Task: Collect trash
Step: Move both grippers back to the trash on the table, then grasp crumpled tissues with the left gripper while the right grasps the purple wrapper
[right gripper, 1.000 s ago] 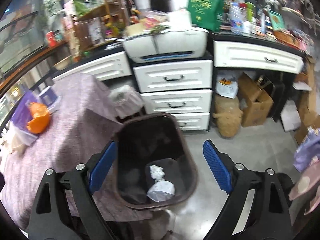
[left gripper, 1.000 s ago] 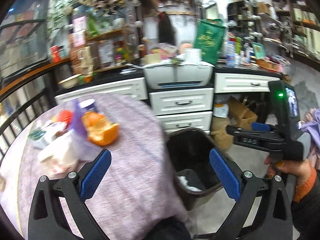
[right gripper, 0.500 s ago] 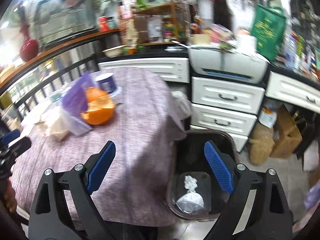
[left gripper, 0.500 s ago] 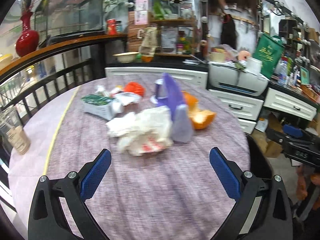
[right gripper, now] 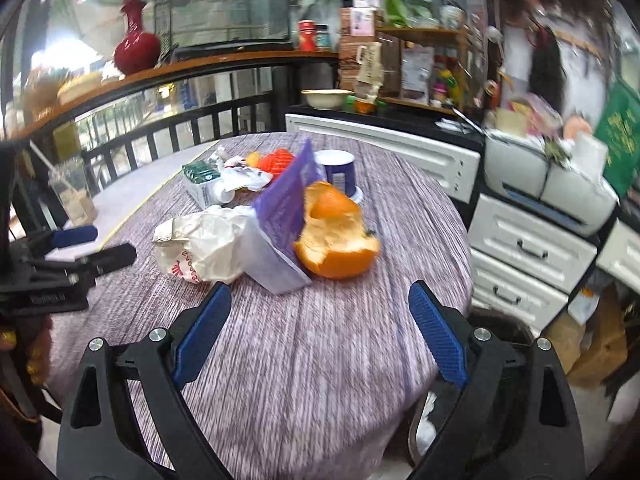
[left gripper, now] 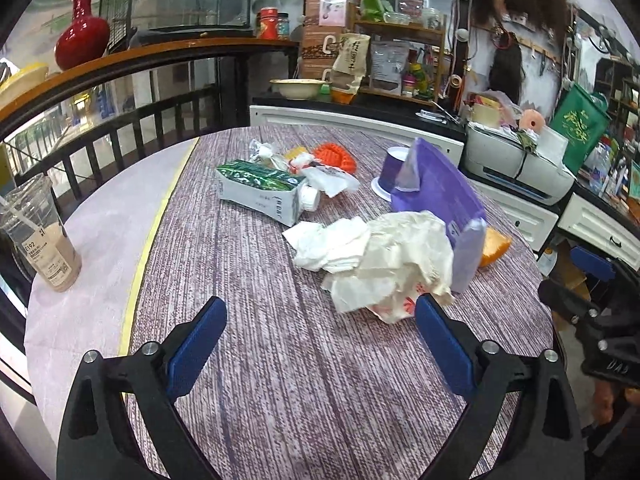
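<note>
1. A round table (left gripper: 248, 360) with a purple woven cloth holds a heap of trash.
2. Readable writing is scarce. A plastic cup (left gripper: 38, 236) at the table's left edge carries a label reading "E192". A green bag (left gripper: 580, 132) behind the printer (left gripper: 520, 168) has gold lettering too small to read. The wrapper (left gripper: 400, 272) has red print that cannot be made out.
3. The left gripper (left gripper: 320, 344) is spread wide and holds nothing. The crumpled wrapper and white tissues (left gripper: 328, 242) lie just ahead of it, nearer its right finger.
4. A green and white carton (left gripper: 260, 188) lies on its side farther back, toward the left.
5. A purple pouch (left gripper: 440, 192) leans beside the wrapper, with a purple paper cup (left gripper: 394, 168) behind it.
6. The right gripper (right gripper: 320, 332) is also spread wide and empty. An orange peel (right gripper: 334, 236) sits just ahead of it, touching the pouch.
7. A dark bin (right gripper: 504, 328) stands on the floor right of the table, partly hidden by the right finger.
</note>
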### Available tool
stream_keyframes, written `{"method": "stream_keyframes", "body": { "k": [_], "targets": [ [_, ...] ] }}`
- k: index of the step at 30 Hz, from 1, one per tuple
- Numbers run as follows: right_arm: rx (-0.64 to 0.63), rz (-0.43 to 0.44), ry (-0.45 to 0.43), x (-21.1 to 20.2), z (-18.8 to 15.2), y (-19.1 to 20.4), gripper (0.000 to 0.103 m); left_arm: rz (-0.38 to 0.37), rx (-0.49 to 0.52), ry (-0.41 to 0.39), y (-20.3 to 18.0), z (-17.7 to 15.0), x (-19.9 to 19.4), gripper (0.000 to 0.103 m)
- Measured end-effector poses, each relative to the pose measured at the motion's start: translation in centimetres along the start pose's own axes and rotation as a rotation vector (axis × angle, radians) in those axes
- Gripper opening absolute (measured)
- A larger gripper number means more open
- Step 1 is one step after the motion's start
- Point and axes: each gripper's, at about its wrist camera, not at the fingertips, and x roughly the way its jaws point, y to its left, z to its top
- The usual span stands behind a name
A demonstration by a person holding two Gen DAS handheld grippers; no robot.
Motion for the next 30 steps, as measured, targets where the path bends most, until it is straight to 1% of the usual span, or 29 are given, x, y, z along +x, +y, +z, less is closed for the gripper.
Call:
{"method": "stream_keyframes", "body": {
  "k": [4, 5, 6, 8, 10, 12, 15, 17, 18, 19, 20, 22, 23, 24, 25, 27, 29, 30],
  "targets": [
    [0.012, 0.051, 0.01, 1.1, 0.8, 0.4, 0.089, -0.047, -0.03, 0.018, 0.4, 0.0, 0.4, 0.086],
    [-0.002, 0.053, 0.006, 1.2, 1.0, 0.7, 0.088, -0.051, -0.029, 0.021, 0.4, -0.1, 0.4, 0.085],
    [-0.025, 0.048, 0.001, 1.5, 1.2, 1.3, 0.084, -0.054, -0.026, 0.024, 0.3, 0.0, 0.5, 0.082],
    [-0.042, 0.046, 0.004, 1.8, 1.4, 1.7, 0.079, -0.073, -0.01, 0.031, -0.2, 0.0, 0.6, 0.081],
    [-0.038, 0.064, 0.01, 2.2, 1.8, 1.8, 0.076, -0.1, 0.015, 0.04, -0.8, 0.0, 1.0, 0.08],
    [-0.023, 0.079, 0.009, 2.5, 2.4, 1.7, 0.075, -0.104, 0.057, 0.054, -1.8, -0.1, 1.6, 0.08],
    [0.02, 0.105, 0.008, 2.9, 3.5, 1.2, 0.071, -0.103, 0.109, 0.071, -3.2, 0.1, 2.7, 0.073],
    [0.038, 0.1, 0.0, 3.0, 4.1, 1.0, 0.071, -0.108, 0.131, 0.081, -4.0, 0.5, 3.6, 0.068],
    [0.049, 0.09, -0.004, 3.1, 4.3, 0.7, 0.071, -0.108, 0.141, 0.085, -4.3, 0.6, 4.0, 0.065],
    [0.057, 0.089, -0.002, 3.1, 4.3, 0.6, 0.071, -0.11, 0.149, 0.089, -4.6, 0.7, 4.3, 0.059],
    [0.066, 0.091, 0.001, 3.3, 4.3, 0.5, 0.071, -0.108, 0.154, 0.092, -4.8, 0.8, 4.7, 0.056],
    [0.078, 0.089, 0.014, 3.6, 4.1, 0.2, 0.071, -0.11, 0.136, 0.101, -4.9, 0.8, 5.2, 0.04],
    [0.078, 0.088, 0.019, 3.7, 4.0, 0.2, 0.071, -0.132, 0.112, 0.115, -4.6, 0.8, 5.5, 0.035],
    [0.078, 0.087, 0.025, 3.9, 3.9, 0.1, 0.071, -0.149, 0.095, 0.125, -4.4, 0.7, 5.6, 0.022],
    [0.078, 0.088, 0.029, 4.0, 3.8, 0.1, 0.071, -0.165, 0.075, 0.136, -4.1, 0.6, 5.6, 0.018],
    [0.081, 0.096, 0.037, 4.3, 3.7, 0.2, 0.071, -0.17, 0.054, 0.13, -3.6, 0.5, 5.4, 0.013],
    [0.075, 0.101, 0.04, 4.5, 3.8, 0.5, 0.071, -0.186, 0.019, 0.124, -2.8, 0.4, 4.8, 0.011],
    [0.069, 0.104, 0.041, 4.6, 3.8, 0.7, 0.071, -0.191, 0.005, 0.119, -2.5, 0.4, 4.5, 0.008]
  ]
}}
